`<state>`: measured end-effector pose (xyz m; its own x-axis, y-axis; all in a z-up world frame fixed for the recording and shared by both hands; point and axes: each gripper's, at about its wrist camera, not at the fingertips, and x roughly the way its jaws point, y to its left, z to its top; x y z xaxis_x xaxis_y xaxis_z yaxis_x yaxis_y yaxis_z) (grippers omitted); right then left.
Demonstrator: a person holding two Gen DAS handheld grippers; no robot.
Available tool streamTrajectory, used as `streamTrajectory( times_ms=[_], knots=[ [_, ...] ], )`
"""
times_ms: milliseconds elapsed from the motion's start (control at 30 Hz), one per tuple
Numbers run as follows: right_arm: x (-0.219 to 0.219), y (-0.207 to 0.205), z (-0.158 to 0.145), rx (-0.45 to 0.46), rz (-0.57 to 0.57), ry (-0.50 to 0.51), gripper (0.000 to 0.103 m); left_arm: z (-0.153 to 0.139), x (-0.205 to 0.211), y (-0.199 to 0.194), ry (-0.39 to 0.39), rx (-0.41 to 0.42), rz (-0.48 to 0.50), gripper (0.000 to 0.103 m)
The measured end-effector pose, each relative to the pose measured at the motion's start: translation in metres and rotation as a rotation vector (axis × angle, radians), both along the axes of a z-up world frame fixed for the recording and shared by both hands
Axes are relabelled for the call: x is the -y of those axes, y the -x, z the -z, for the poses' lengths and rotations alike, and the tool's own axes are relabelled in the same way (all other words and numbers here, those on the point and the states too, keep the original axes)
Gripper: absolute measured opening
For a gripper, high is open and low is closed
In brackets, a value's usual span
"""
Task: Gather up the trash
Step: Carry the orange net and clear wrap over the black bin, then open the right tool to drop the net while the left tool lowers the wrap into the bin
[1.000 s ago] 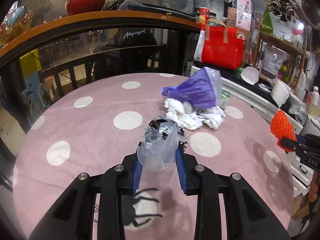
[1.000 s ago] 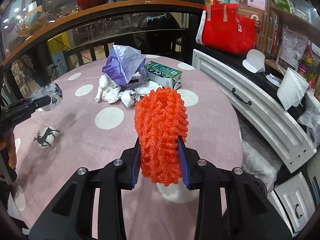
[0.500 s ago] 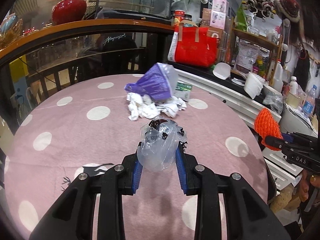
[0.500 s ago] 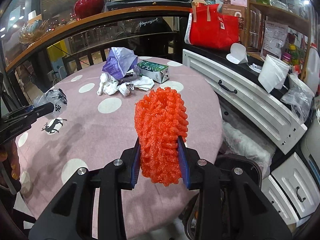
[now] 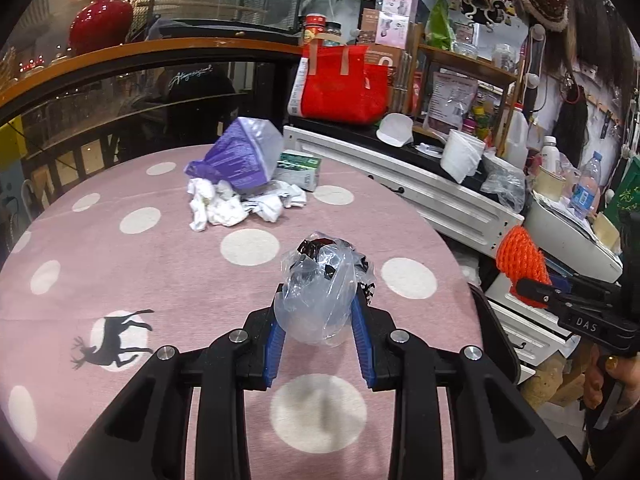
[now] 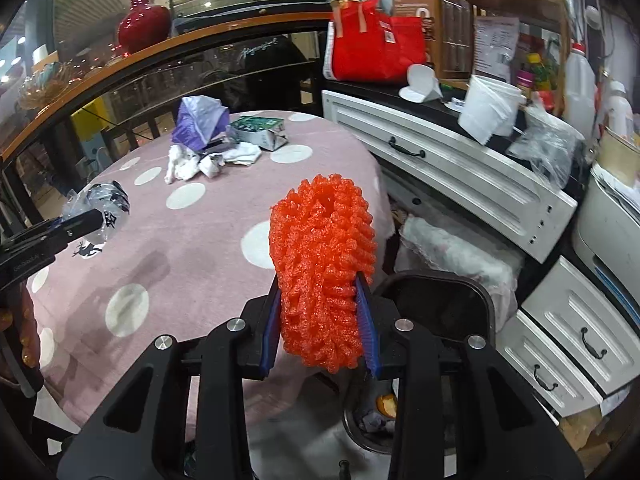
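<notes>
My left gripper (image 5: 318,312) is shut on a crumpled clear plastic bag (image 5: 320,292) with dark scraps inside, held above the pink dotted tablecloth (image 5: 160,264). My right gripper (image 6: 320,312) is shut on an orange foam fruit net (image 6: 322,264), past the table's right edge and above a dark trash bin (image 6: 440,308) on the floor. Across the table lie a purple snack bag (image 5: 240,156), crumpled white tissues (image 5: 224,208) and a green carton (image 5: 300,168). The right wrist view shows the plastic bag (image 6: 106,210) at far left; the left wrist view shows the orange net (image 5: 520,258) at right.
A white drawer cabinet (image 6: 460,172) stands right of the table, carrying a red bag (image 6: 372,44), a white bucket (image 6: 488,108) and bottles. A curved wooden rail (image 5: 160,50) with a red vase (image 5: 102,20) runs behind the table. Bits of trash lie in the bin.
Both grippers have swung to the right with their loads still held. The right one has left the tabletop and now hangs over the bin, which has come into view.
</notes>
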<state>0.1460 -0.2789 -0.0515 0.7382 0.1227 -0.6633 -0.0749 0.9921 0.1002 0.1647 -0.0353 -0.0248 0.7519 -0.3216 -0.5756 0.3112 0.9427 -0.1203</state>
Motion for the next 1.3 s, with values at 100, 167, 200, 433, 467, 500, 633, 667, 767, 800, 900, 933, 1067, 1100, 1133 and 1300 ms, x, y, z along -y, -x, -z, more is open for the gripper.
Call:
streamTrajectory(
  times_ms=[100, 167, 200, 433, 467, 500, 633, 667, 767, 800, 900, 933, 1067, 1100, 1133, 1300],
  knots=[
    [0.014, 0.006, 0.005, -0.014, 0.033, -0.007, 0.034, 0.0, 0.012, 0.003, 0.0, 0.003, 0.024, 0.03],
    [0.023, 0.01, 0.009, -0.022, 0.054, -0.01, 0.034, 0.002, 0.019, 0.004, 0.005, -0.004, 0.04, 0.03],
    [0.029, 0.012, 0.011, -0.029, 0.069, -0.012, 0.034, 0.003, 0.023, 0.004, 0.009, -0.008, 0.049, 0.03],
    [0.054, 0.015, 0.03, -0.087, 0.139, -0.029, 0.034, 0.006, 0.047, 0.009, 0.019, -0.021, 0.103, 0.03],
    [0.057, 0.014, 0.033, -0.096, 0.144, -0.031, 0.034, 0.007, 0.051, 0.01, 0.02, -0.022, 0.112, 0.03],
    [0.06, 0.013, 0.038, -0.108, 0.152, -0.034, 0.034, 0.007, 0.054, 0.01, 0.021, -0.022, 0.119, 0.03],
    [0.069, 0.004, 0.059, -0.165, 0.178, -0.044, 0.034, 0.008, 0.067, 0.012, 0.022, -0.026, 0.145, 0.03],
    [0.072, 0.0, 0.066, -0.185, 0.186, -0.044, 0.034, 0.008, 0.07, 0.013, 0.023, -0.028, 0.151, 0.03],
    [0.08, -0.009, 0.086, -0.237, 0.212, -0.056, 0.034, 0.009, 0.077, 0.013, 0.022, -0.033, 0.165, 0.03],
    [0.083, -0.012, 0.092, -0.254, 0.22, -0.059, 0.034, 0.01, 0.078, 0.014, 0.023, -0.034, 0.169, 0.03],
    [0.092, -0.018, 0.112, -0.303, 0.247, -0.074, 0.034, 0.01, 0.083, 0.014, 0.026, -0.037, 0.178, 0.03],
    [0.094, -0.02, 0.118, -0.316, 0.252, -0.08, 0.034, 0.01, 0.085, 0.015, 0.026, -0.037, 0.182, 0.03],
    [0.101, -0.023, 0.137, -0.356, 0.269, -0.103, 0.041, 0.01, 0.089, 0.015, 0.028, -0.042, 0.19, 0.03],
    [0.103, -0.023, 0.142, -0.365, 0.278, -0.104, 0.047, 0.011, 0.09, 0.015, 0.03, -0.044, 0.193, 0.03],
    [0.105, -0.023, 0.146, -0.371, 0.286, -0.107, 0.052, 0.011, 0.091, 0.016, 0.032, -0.047, 0.197, 0.03],
    [0.112, -0.02, 0.154, -0.372, 0.315, -0.113, 0.074, 0.012, 0.098, 0.018, 0.03, -0.049, 0.212, 0.03]
  ],
)
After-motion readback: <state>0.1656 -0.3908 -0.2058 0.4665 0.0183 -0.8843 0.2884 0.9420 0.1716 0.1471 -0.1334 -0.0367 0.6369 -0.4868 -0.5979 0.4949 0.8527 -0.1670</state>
